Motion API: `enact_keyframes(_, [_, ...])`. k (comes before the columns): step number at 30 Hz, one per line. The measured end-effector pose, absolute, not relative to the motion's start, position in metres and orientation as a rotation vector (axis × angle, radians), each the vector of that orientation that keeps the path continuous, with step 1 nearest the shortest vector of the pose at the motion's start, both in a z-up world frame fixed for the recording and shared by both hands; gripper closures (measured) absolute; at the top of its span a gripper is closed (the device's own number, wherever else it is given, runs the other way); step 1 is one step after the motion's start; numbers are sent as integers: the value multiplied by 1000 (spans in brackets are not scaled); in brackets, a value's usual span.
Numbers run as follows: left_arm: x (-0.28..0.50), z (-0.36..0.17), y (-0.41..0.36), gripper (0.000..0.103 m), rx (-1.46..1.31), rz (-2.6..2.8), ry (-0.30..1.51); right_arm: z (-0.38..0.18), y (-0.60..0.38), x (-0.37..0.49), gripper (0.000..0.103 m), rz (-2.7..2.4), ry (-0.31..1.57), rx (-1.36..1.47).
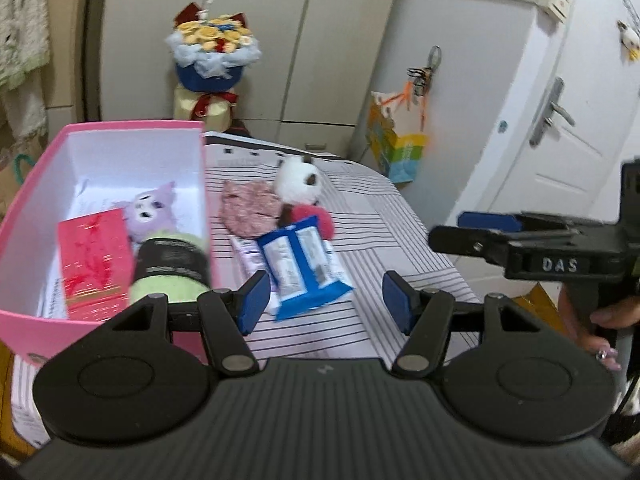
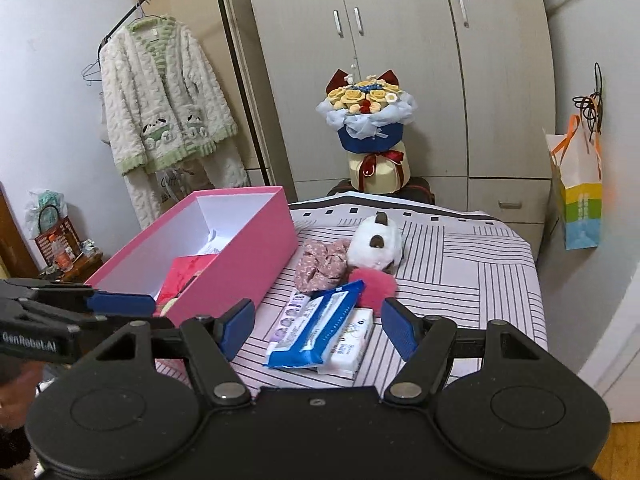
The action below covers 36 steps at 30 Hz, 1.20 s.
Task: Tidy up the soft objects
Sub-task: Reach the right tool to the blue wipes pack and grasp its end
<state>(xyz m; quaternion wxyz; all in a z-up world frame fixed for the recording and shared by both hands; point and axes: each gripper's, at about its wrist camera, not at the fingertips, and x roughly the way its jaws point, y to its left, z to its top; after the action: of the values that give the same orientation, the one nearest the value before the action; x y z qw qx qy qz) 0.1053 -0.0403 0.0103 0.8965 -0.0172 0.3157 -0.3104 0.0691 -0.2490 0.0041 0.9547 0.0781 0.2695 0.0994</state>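
A pink box (image 1: 24, 208) (image 2: 256, 256) stands on the striped table at the left. It holds a purple plush (image 1: 150, 212), a rolled green towel (image 1: 172, 268) and a red packet (image 1: 94, 256). On the cloth beside it lie a white plush (image 1: 298, 180) (image 2: 376, 242), a pink floral scrunchie (image 1: 250, 208) (image 2: 322, 260), a pink pompom (image 2: 374, 282), a blue tissue pack (image 1: 304, 268) (image 2: 316, 328) and a white tissue pack (image 2: 350, 342). My left gripper (image 1: 324, 300) is open and empty, just short of the blue pack. My right gripper (image 2: 318, 330) is open and empty over the tissue packs.
The striped tablecloth (image 2: 480, 272) covers the table. A flower bouquet (image 2: 366, 120) stands behind it before the wardrobe. A paper bag (image 2: 576, 192) hangs on the right wall. A fleece robe (image 2: 164, 120) hangs on a rack at the left. A door (image 1: 560, 120) is to the right.
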Motion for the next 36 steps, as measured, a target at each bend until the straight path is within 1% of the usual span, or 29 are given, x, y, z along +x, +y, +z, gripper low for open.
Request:
enact_keyframes(5, [102,-7,-68,42,1,-658,652,-4,-252,78,29,234,570,156])
enact_keyframes(9, [101,-22,-84,42,55,-615,618,-13,-252,89,29,271,603,151])
enact_keyframes(14, [117,-41,-95,42,46,-579,621,-28,-254,111,29,316,652,167])
enact_keyframes(18, [126,-60,-108,42,77,-541,609,-45,-255,135,39,359,712,212])
enact_keyframes(22, [134,-82,-117,42,87,-497,605,-58,-254,155,45,397,765,234])
enact_keyframes(28, [147,-96,-117,41,44,-474,619,-75,-251,176,47,431,827,237])
enact_keyframes(30, [148,-99,-119,39,55,-464,610,-81,-251,182,47,433,842,243])
enact_keyframes(35, [149,-100,-124,37,78,-471,602,-94,-253,195,47,412,852,268])
enact_keyframes(36, [149,-100,-124,37,80,-474,602,-95,-253,196,51,406,846,266])
